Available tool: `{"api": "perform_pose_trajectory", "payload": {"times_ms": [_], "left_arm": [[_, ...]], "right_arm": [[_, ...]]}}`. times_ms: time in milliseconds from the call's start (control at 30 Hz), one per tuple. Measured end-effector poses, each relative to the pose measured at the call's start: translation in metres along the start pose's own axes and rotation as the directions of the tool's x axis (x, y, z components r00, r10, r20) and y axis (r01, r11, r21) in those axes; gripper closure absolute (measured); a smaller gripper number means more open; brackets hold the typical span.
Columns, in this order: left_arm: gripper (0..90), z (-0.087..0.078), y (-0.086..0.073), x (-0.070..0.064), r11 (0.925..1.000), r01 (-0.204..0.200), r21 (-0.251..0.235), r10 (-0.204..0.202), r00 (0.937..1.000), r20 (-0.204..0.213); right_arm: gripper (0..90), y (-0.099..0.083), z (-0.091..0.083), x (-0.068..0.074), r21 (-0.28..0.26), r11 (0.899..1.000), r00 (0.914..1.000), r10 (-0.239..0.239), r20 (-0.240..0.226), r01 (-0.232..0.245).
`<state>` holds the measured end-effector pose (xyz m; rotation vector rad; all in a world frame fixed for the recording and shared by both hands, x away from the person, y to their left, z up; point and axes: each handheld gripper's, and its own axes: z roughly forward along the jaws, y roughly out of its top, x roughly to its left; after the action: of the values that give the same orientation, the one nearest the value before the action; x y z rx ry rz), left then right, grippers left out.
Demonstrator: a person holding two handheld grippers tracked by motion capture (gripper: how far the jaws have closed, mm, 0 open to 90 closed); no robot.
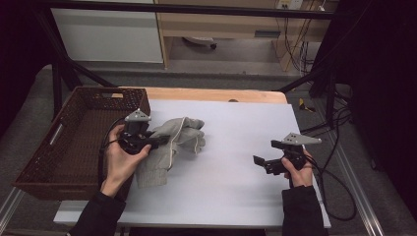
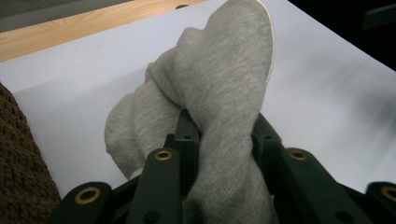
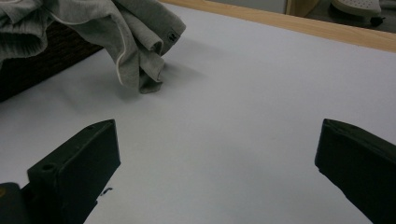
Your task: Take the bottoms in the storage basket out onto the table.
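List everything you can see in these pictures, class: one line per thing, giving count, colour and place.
Garment: one, grey with white trim, left part of the sheet, clamped in the left gripper.
Basket: one, dark brown wicker, at the table's left edge.
Sheet: one, white, covering the table.
Table: one, light wood, far edge showing.
Left gripper: one, black, shut on the garment.
Right gripper: one, black, fingers open above the sheet.
Hands: two, holding the grippers, dark sleeves.

Left gripper [image 1: 156,142] raised at the table's left in the left hand [image 1: 119,160], jaws clamped tight on cloth; right gripper [image 1: 265,156] held low at the right in the right hand [image 1: 298,169], jaws spread wide.
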<state>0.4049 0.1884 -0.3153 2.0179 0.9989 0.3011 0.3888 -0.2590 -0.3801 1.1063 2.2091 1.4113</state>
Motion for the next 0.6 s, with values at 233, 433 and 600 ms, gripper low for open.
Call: {"api": "perform_pose_trajectory", "payload": {"times_ms": [233, 433, 600], "left_arm": [[69.0, 0.016, -0.013, -0.004, 0.9999, -0.002, 0.016, 0.002, 0.9999, 0.013], [68.4, 0.029, -0.021, -0.009, 0.9999, -0.007, 0.016, 0.007, 0.9999, 0.008], [66.8, 0.037, -0.026, -0.013, 0.9997, -0.006, 0.025, 0.006, 0.9998, 0.018]], "right_arm": [[0.4, 0.000, 0.000, 0.000, 0.004, 1.000, 1.0000, -0.002, -0.001, 0.002], [0.4, -0.001, 0.002, 0.001, 0.006, 1.000, 1.0000, -0.002, -0.001, 0.002], [0.4, -0.001, 0.001, 0.001, 0.005, 1.000, 1.0000, -0.002, -0.001, 0.002]]}}
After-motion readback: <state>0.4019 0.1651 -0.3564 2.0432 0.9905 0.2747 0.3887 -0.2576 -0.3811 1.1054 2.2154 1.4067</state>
